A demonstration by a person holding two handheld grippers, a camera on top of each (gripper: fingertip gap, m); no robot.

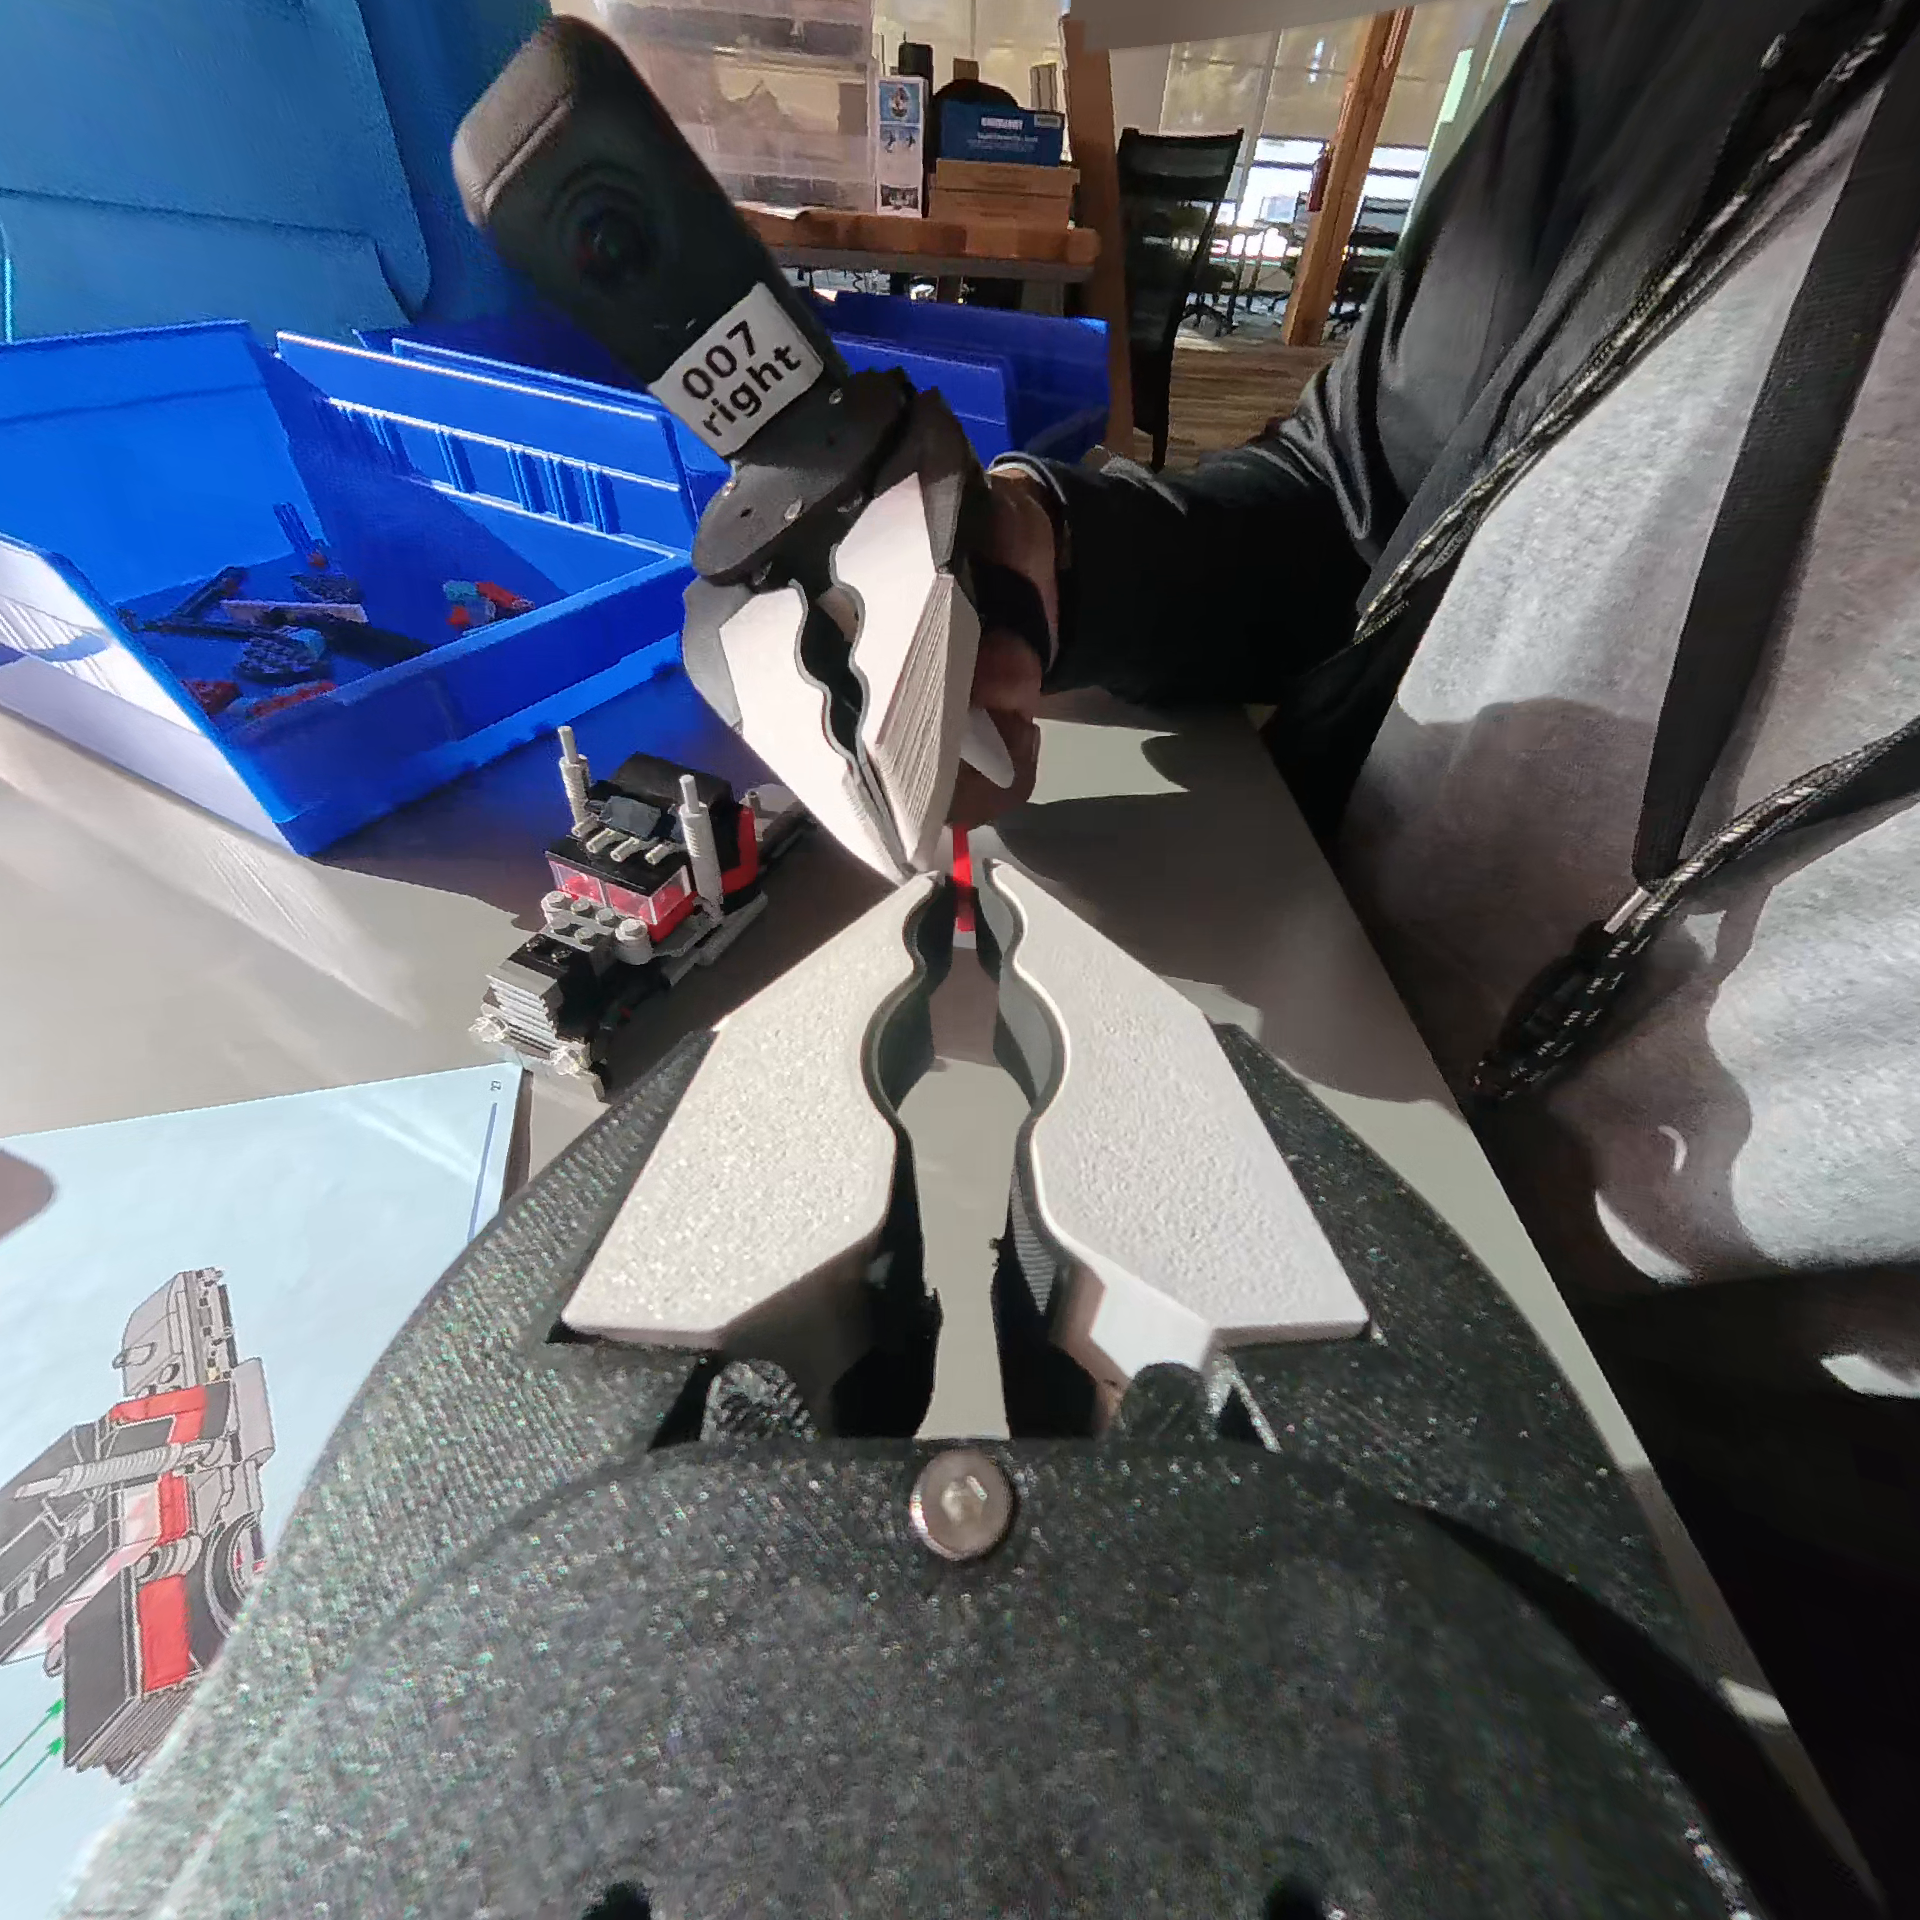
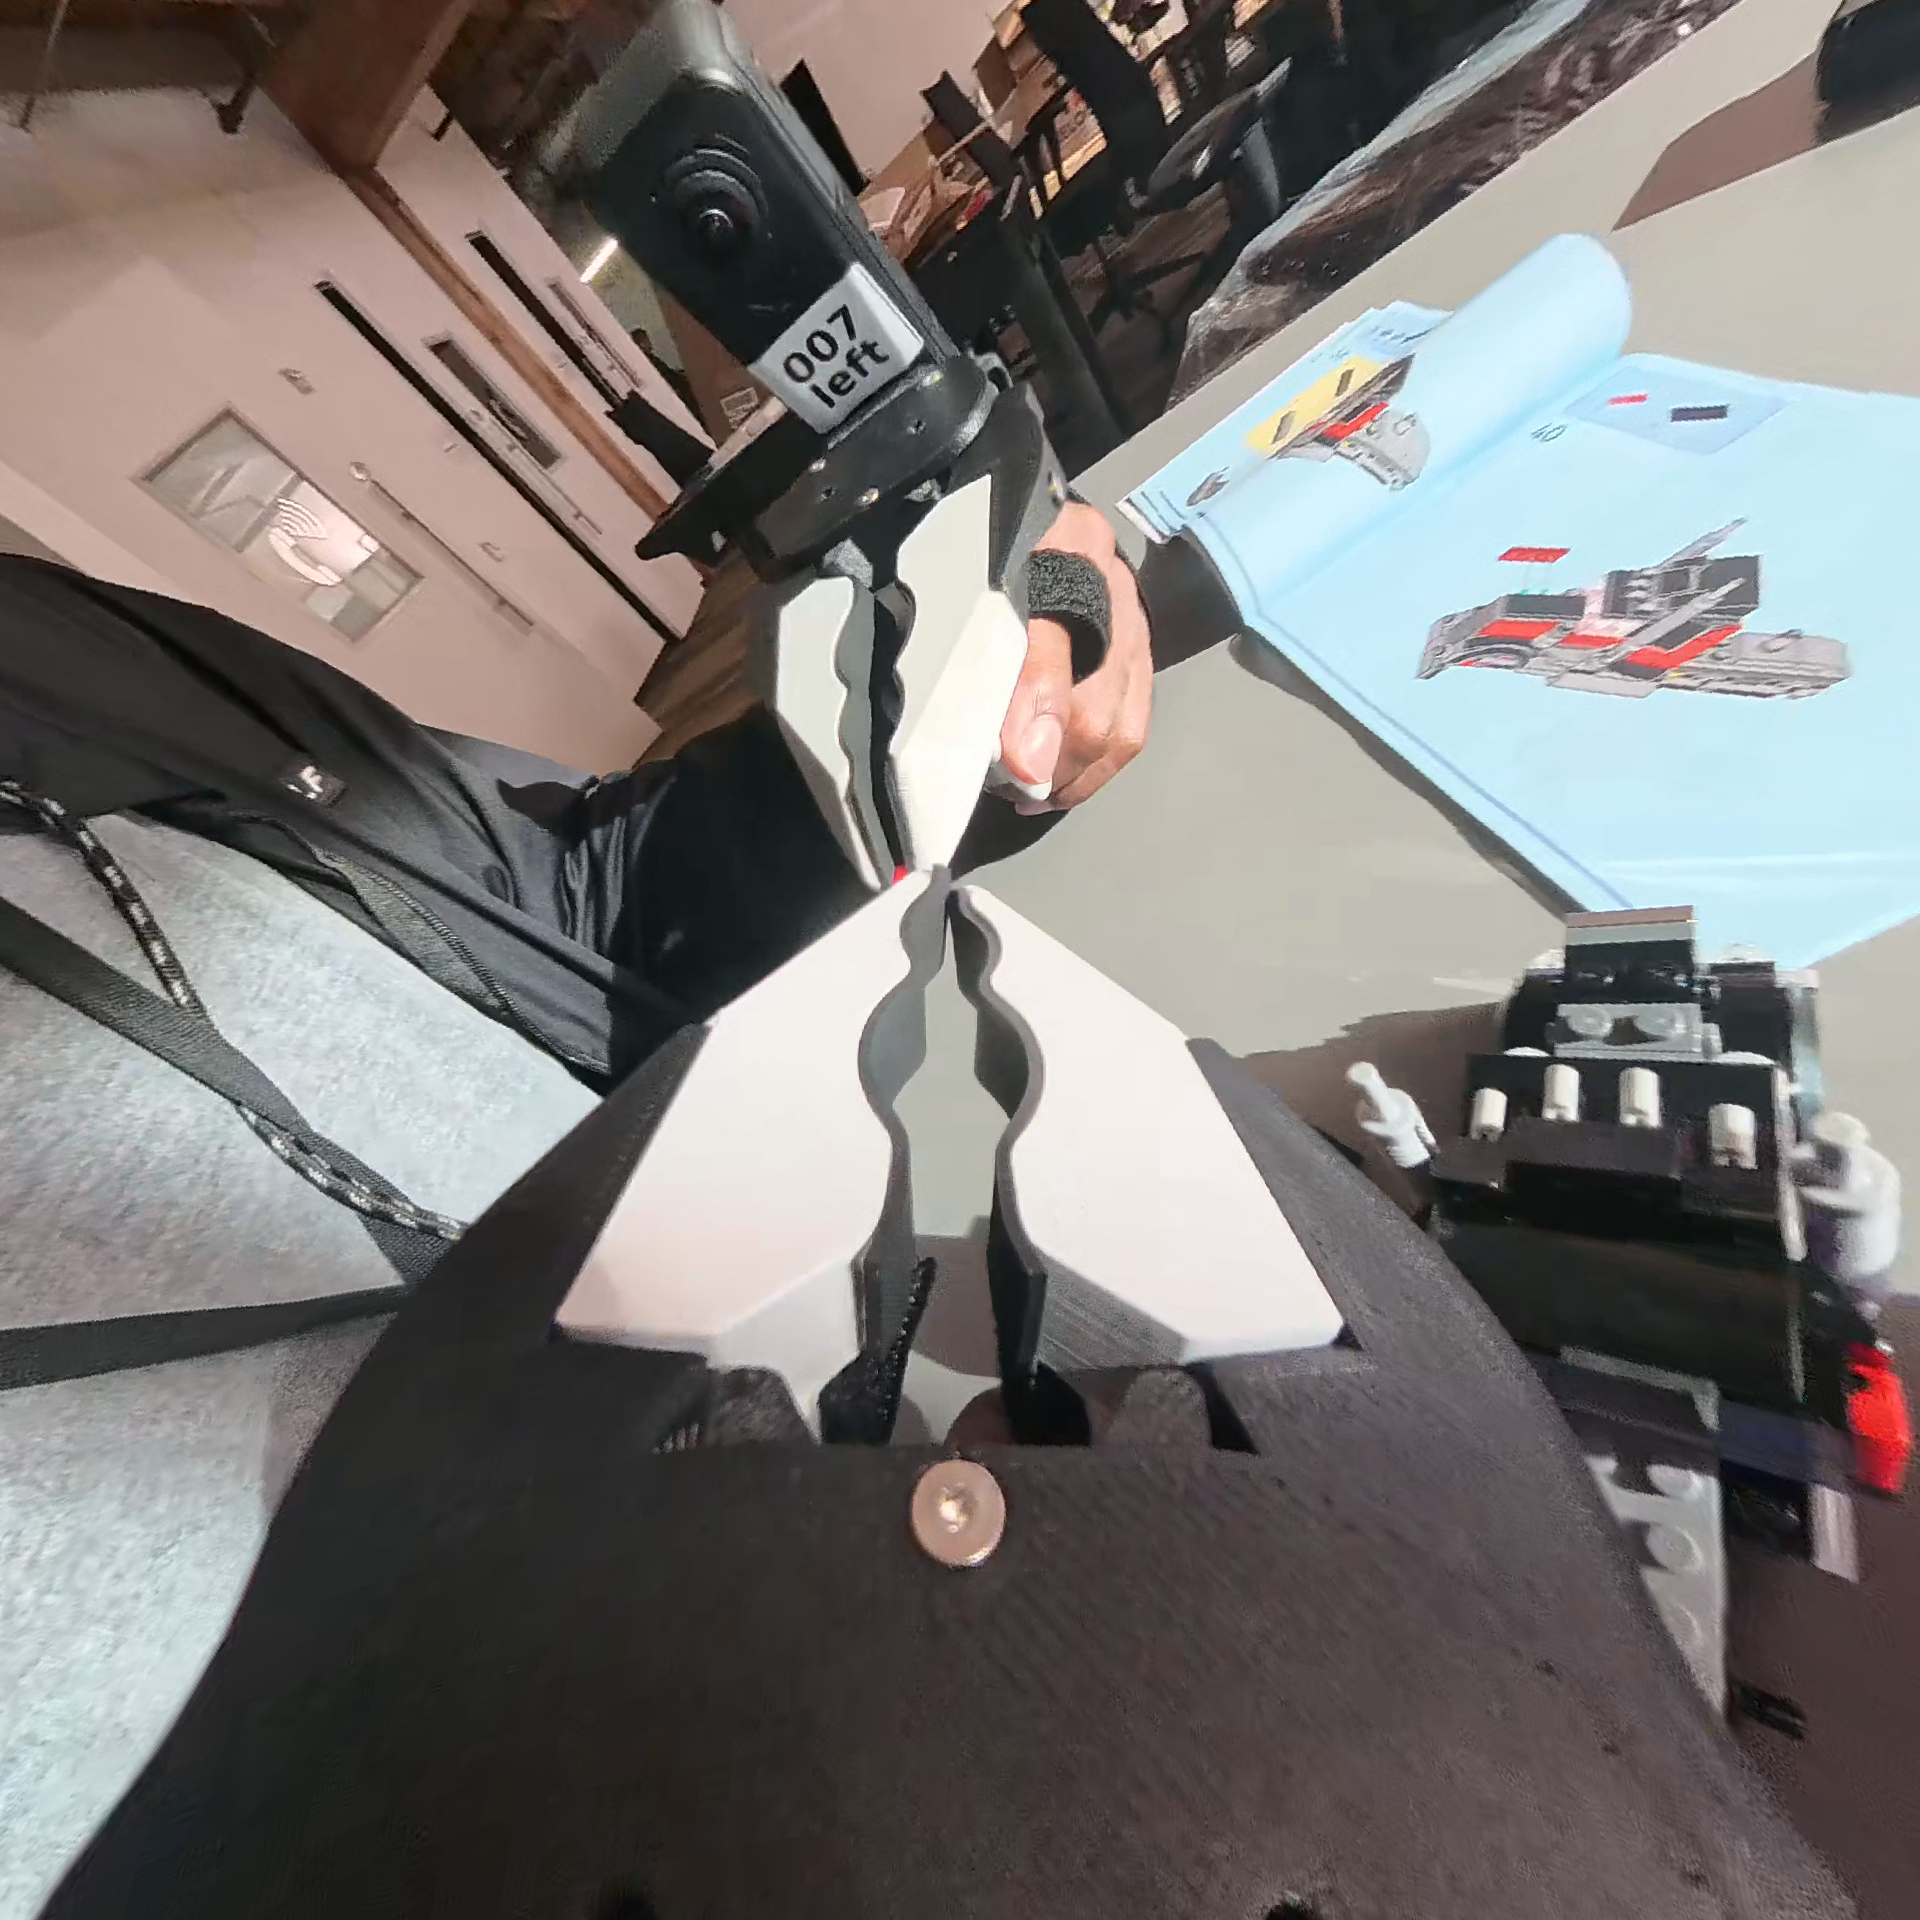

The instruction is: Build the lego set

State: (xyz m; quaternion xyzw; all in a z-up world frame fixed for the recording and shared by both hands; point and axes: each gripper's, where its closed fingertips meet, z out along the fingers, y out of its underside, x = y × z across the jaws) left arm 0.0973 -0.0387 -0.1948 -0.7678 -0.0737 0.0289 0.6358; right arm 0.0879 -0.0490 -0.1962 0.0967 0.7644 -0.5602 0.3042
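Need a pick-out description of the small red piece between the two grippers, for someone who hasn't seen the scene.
Start at the blue bins at the back of the grey table, then come forward past the black-and-red toy truck. Right of the truck, above the table edge, the left gripper and right gripper meet tip to tip. The red piece is the thin sliver between those tips, the only red thing held off the table.

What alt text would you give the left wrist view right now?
The left gripper and right gripper meet tip to tip over the table, a small red piece pinched between them. Behind sit a part-built truck, a blue bin of loose pieces and an open manual.
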